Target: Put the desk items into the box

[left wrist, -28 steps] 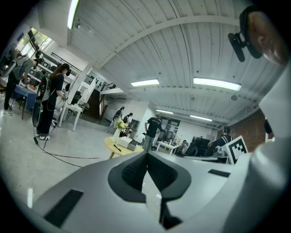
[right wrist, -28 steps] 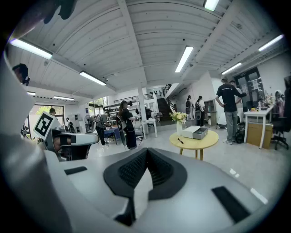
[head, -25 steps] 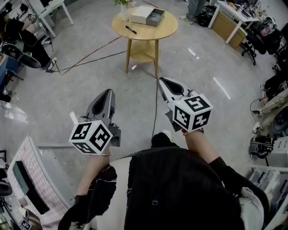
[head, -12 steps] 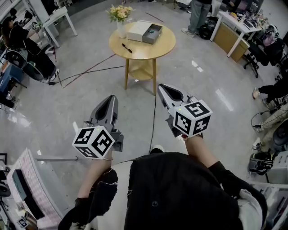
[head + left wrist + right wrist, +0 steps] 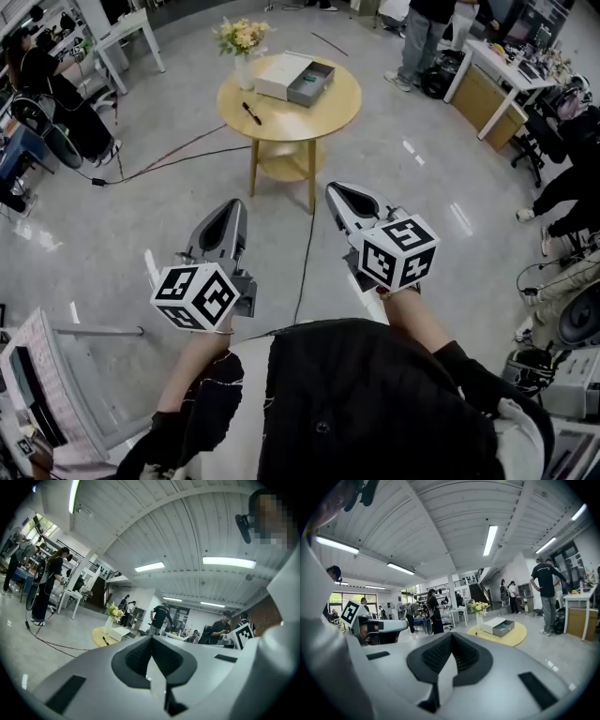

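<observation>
I hold the left gripper (image 5: 230, 208) and right gripper (image 5: 336, 190) well short of the round table (image 5: 323, 117), each with its jaws pressed together on nothing. On the table sit the open box (image 5: 295, 78), a black pen (image 5: 251, 113) and a flower vase (image 5: 241, 45).

left gripper (image 5: 230, 206) closed, right gripper (image 5: 336, 191) closed, side by side
</observation>
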